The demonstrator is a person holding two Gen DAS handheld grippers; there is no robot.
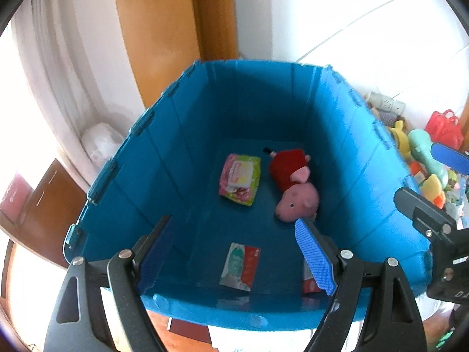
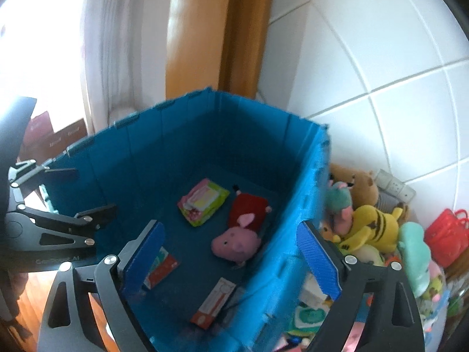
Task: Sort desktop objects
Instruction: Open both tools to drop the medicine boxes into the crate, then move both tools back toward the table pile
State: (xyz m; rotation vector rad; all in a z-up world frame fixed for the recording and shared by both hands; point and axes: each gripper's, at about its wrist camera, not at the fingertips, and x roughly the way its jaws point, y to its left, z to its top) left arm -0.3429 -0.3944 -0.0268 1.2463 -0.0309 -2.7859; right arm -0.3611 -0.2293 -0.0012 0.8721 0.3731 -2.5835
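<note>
A blue bin [image 1: 348, 135] [image 2: 296, 234] stands below both grippers. On its floor lie a pink pig plush in a red dress [image 1: 296, 187] [image 2: 237, 242], a pink-and-green wipes pack [image 1: 240, 179] [image 2: 203, 205], a green-and-red packet [image 1: 239, 267] [image 2: 162, 268] and a red-and-white box [image 2: 214, 302]. My left gripper [image 1: 234, 259] [image 2: 79, 190] hangs open over the bin's near edge, nothing between its blue pads. My right gripper [image 2: 233, 261] [image 1: 431, 180] is open above the bin's right wall, holding nothing.
Right of the bin lies a heap of toys: a yellow striped plush [image 2: 372, 228], a brown bear [image 2: 362, 186], a teal toy [image 2: 414, 252], a red toy basket [image 2: 447, 234], and a power strip [image 2: 395, 187]. White tiled wall [image 2: 381, 58] and a wooden door frame [image 2: 205, 44] stand behind.
</note>
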